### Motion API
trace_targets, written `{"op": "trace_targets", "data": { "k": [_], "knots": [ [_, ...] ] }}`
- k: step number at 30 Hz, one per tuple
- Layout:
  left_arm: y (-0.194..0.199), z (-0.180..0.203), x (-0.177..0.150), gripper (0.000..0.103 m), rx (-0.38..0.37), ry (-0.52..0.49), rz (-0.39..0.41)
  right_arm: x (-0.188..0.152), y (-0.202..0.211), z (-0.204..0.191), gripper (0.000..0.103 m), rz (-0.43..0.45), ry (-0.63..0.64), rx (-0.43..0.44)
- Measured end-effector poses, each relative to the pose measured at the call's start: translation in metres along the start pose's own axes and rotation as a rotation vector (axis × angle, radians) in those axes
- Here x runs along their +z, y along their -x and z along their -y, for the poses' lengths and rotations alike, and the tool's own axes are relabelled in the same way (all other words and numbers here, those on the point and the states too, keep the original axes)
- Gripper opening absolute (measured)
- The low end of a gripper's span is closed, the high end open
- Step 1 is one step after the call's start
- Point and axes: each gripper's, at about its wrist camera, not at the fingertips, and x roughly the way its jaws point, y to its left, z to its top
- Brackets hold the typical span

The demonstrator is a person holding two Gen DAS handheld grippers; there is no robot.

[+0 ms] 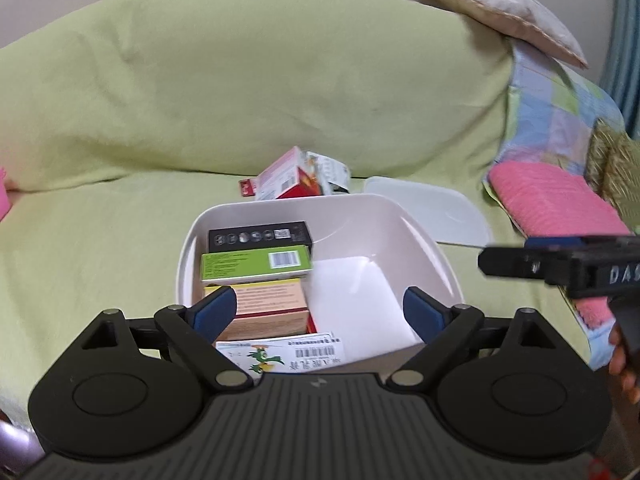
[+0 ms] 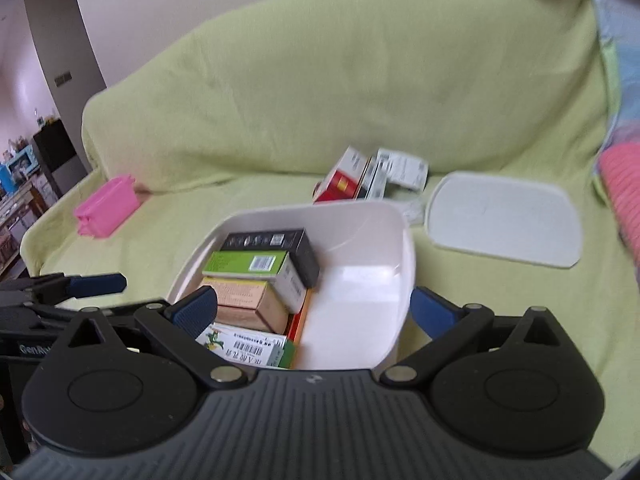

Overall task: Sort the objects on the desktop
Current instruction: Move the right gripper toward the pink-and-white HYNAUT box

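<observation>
The left hand-held gripper (image 1: 320,312) is hovering above the near edge of a white rectangular plastic bin (image 1: 420,232), its blue-padded fingers (image 1: 216,312) standing wide apart and gripping nothing. The right hand-held gripper (image 2: 316,312) is hovering over the same bin from the other side, its fingers likewise spread apart and empty.

The bin is resting on a sofa draped in a light green cloth cover (image 1: 200,100). Along the bin's left side, cardboard boxes are lying packed in a row: a black box (image 1: 260,236) at the far end, a green box with a barcode (image 1: 256,264) next, a tan and pink box (image 1: 268,308) after it, and a white box bearing a green cartoon figure (image 1: 280,352) nearest. The right half of the bin is showing bare floor.

Behind the bin, a small pile of red and white boxes (image 1: 300,178) is lying on the seat. A flat translucent plastic lid (image 2: 504,220) is lying just beside the bin. A pink plastic case (image 2: 106,206) is sitting well apart, on the seat.
</observation>
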Motion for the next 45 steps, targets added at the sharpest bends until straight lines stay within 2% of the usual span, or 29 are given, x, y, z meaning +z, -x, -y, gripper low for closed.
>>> {"op": "trace_targets", "data": {
  "k": [4,7,14,19,31,39,42,45],
  "knots": [
    [0.002,0.007,-0.006,0.091,0.019,-0.035,-0.006,-0.005,0.002,0.011,0.102,0.0,-0.077,0.057],
    [-0.001,0.005,-0.01,0.091,0.032,-0.016,-0.023,-0.007,-0.008,0.018,0.102,-0.024,-0.097,0.093],
    [-0.022,-0.001,-0.011,0.091,0.057,0.003,-0.072,-0.013,-0.043,0.037,0.102,-0.083,-0.136,0.116],
    [-0.049,-0.001,0.0,0.091,0.058,-0.027,-0.106,-0.017,-0.065,0.056,0.102,-0.104,-0.176,0.104],
    [-0.12,-0.015,0.043,0.091,0.034,-0.082,-0.135,0.026,-0.127,0.08,0.102,-0.075,-0.154,0.097],
    [-0.169,-0.02,0.087,0.088,0.023,-0.151,-0.144,0.056,-0.167,0.099,0.102,-0.073,-0.135,0.08],
    [-0.193,-0.021,0.106,0.083,0.037,-0.18,-0.162,0.063,-0.178,0.106,0.102,-0.079,-0.118,0.068],
    [-0.218,-0.021,0.124,0.082,0.043,-0.196,-0.181,0.074,-0.191,0.112,0.102,-0.081,-0.109,0.059]
  ]
}}
